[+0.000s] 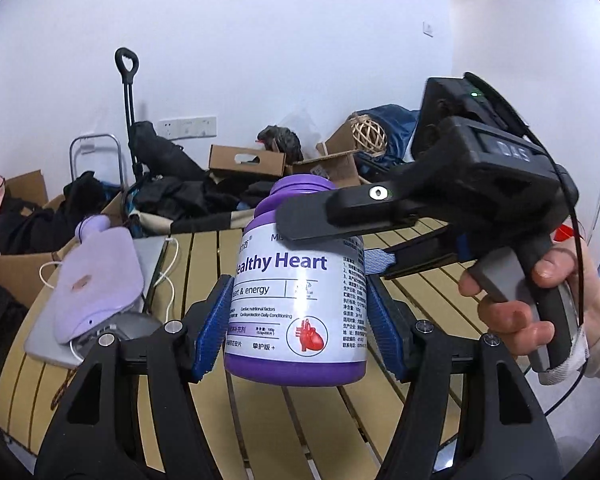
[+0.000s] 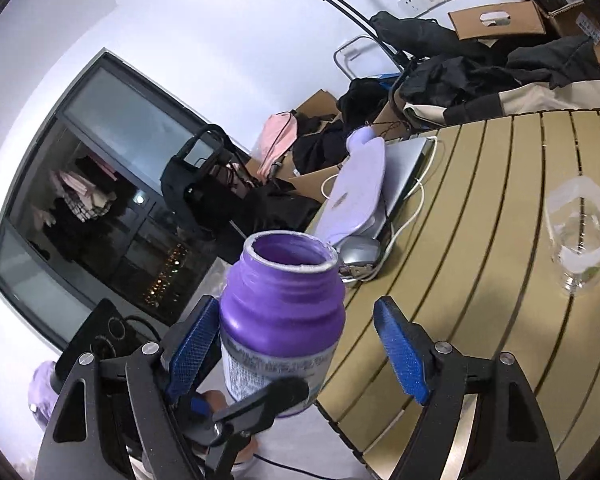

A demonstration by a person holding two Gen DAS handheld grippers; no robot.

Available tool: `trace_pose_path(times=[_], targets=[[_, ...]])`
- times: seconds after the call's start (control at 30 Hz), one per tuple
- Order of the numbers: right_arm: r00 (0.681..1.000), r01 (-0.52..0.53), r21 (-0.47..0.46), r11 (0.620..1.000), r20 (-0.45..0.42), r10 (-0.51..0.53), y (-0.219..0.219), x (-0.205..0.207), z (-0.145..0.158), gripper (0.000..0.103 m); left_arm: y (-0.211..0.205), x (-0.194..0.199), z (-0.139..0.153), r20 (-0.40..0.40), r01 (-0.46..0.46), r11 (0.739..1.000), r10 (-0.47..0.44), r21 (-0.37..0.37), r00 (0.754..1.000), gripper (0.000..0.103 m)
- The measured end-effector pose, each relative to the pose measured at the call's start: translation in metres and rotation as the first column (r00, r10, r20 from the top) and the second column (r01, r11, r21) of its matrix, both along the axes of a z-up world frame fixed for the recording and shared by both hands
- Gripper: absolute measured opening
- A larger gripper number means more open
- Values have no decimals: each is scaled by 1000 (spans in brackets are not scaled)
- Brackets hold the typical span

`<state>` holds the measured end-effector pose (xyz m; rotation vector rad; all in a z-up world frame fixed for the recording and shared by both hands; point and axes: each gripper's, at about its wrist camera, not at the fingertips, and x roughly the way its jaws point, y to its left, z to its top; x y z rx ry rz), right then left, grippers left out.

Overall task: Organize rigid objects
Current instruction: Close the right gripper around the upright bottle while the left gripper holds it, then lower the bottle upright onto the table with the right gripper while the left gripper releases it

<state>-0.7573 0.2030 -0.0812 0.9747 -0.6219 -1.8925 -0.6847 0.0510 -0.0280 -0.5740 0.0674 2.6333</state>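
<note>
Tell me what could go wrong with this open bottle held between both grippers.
1. The bottle has no cap, its mouth open; tilting it could spill whatever is inside, though the contents aren't visible.
2. The left gripper clamps it while the right gripper stands open around its neck; closing or pulling off-axis could twist it loose.
3. It hangs near the table edge, so a drop may miss the table.

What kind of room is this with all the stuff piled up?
Probably a room in someone's home, used partly for storage. Cardboard boxes and heaps of dark clothes sit by the wall behind a slatted wooden table, and clothes hang beyond the big dark window.
</note>
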Motion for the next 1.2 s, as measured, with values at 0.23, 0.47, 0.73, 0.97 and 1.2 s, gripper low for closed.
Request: trace_pose_path(times=[0.23, 0.47, 0.73, 0.97, 1.2], targets=[[991, -7, 131, 991, -133, 25, -17, -11, 15, 68, -7, -40, -7, 51, 24, 999, -26, 29, 998, 79], [854, 112, 518, 848, -487, 185, -62, -21, 31, 68, 3, -98, -27, 19, 37, 999, -37, -3, 999, 60], [819, 103, 611, 785, -500, 281, -74, -81, -1, 68, 11, -151, -65, 59, -17, 1000, 19, -25, 998, 60], [833, 107, 607, 787, -487, 263, -66, -99, -31, 69, 15, -156, -84, 81, -21, 999, 23, -34, 996, 60], [855, 107, 591, 800, -465, 229, -67, -80, -49, 69, 17, -135, -100, 159, -17, 994, 35, -109, 987, 60]])
